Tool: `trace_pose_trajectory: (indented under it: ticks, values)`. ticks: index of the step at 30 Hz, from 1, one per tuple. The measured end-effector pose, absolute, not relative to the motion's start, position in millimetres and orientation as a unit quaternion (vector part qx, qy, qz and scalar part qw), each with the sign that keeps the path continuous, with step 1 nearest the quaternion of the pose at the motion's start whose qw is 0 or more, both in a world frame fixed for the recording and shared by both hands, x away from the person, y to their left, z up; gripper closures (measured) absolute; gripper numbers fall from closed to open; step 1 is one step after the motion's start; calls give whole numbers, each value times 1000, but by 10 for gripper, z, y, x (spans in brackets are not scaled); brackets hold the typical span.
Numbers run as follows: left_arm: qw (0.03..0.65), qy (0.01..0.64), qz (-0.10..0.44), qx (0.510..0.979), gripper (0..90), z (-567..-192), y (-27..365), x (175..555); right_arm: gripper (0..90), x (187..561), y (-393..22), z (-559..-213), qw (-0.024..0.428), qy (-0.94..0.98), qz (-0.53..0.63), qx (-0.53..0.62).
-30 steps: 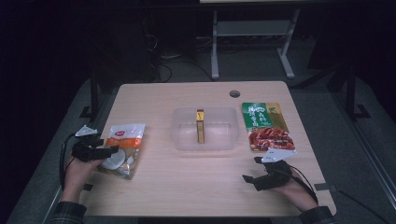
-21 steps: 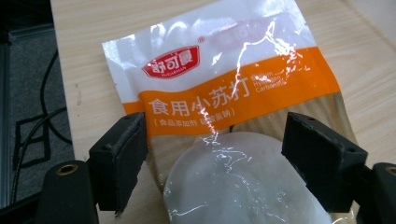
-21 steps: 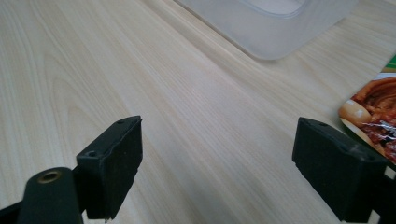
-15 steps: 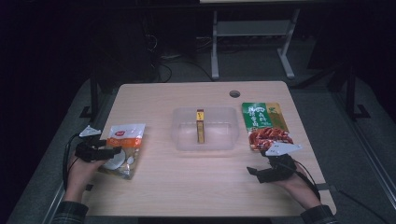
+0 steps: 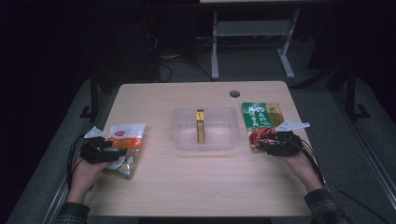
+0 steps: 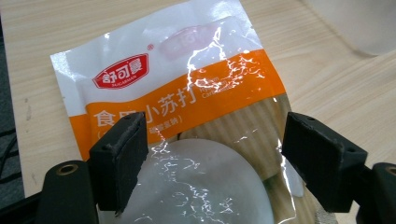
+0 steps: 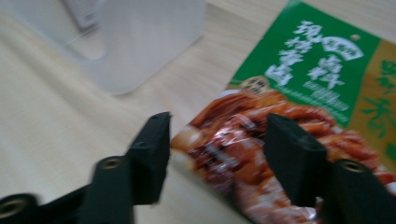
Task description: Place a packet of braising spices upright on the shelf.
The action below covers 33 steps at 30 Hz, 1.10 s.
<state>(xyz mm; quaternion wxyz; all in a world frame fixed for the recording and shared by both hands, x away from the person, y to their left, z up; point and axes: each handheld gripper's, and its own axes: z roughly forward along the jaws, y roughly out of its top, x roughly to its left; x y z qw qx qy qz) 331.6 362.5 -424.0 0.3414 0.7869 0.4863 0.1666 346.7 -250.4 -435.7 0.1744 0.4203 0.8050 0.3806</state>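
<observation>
Two snack bags wait outside the clear bin [image 5: 203, 135]. Left gripper [image 6: 212, 163] spread over orange bag [image 6: 187, 93]; right gripper [image 7: 217, 156] has just been closing around green bag's [image 7: 308, 70] corner, not yet pinching.

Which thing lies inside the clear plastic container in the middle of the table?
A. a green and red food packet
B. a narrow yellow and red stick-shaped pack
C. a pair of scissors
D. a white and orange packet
B: in the high view the narrow yellow and red pack lies in the clear container; both larger packets lie on the table beside it.
</observation>
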Motion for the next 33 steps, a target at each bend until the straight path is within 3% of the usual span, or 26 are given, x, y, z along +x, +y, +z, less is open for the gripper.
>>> trace_pose_trajectory:
  ticks: [4, 5, 6, 10, 33]
  values:
    - [342, 488, 165, 786, 222, -4243, 3621, 3316, 669, 3690, -2592, -4336, 180, 793, 385, 435]
    - [342, 488, 165, 786, 222, -4243, 3621, 3316, 669, 3690, -2592, -4336, 180, 793, 385, 435]
    - [342, 488, 165, 786, 222, -4245, 3622, 3317, 772, 3825, -2622, -4336, 178, 789, 390, 441]
    - [340, 488, 162, 787, 222, -4249, 3625, 3327, 886, 4038, -2654, -4316, 187, 781, 391, 450]
    - [348, 481, 154, 790, 221, -4255, 3579, 3334, 900, 5211, -2596, -4560, 229, 727, 364, 536]
